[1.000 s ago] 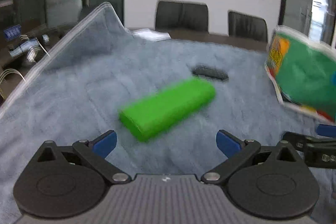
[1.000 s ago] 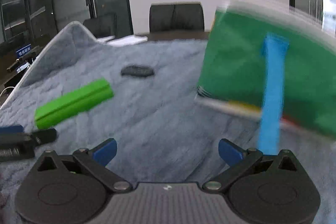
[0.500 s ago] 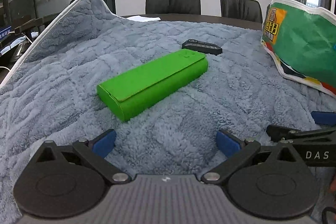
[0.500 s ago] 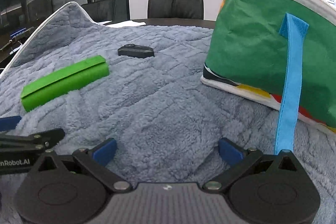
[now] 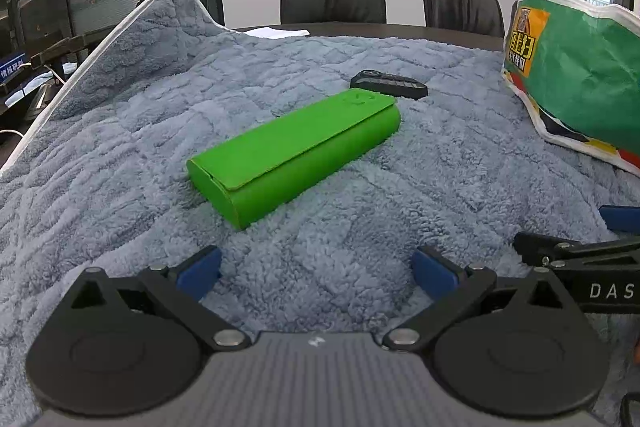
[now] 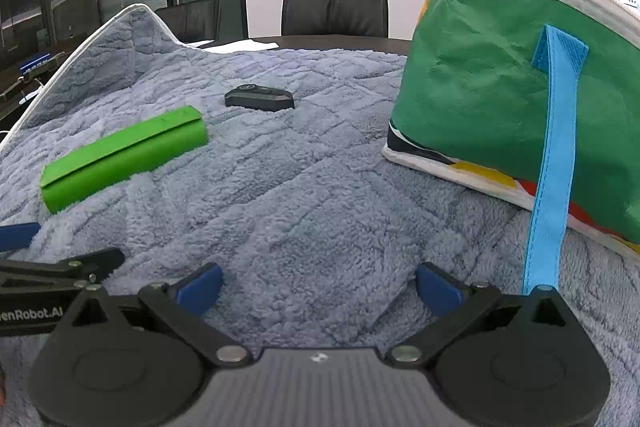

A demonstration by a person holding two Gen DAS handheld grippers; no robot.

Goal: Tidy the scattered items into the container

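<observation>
The green case (image 5: 294, 155) is lying on the blue towel (image 5: 360, 219) covering the desk, at about twelve o'clock from the left tool (image 5: 316, 267); its long axis is running from seven toward one o'clock, the black remote (image 5: 389, 84) just beyond its far end; both tools are gaping wide, gripping nothing; the right tool (image 6: 319, 285) is sitting nearer the green bag (image 6: 500, 99), at its two o'clock, so the left looks better placed for the case.

Left wrist view: low over the blanket (image 5: 320, 227), facing forward, close to the green case (image 5: 296, 151). Right wrist view: same height, beside it, nearer the bag (image 6: 500, 99). Both share case, remote (image 6: 259, 98), bag, chairs.
</observation>
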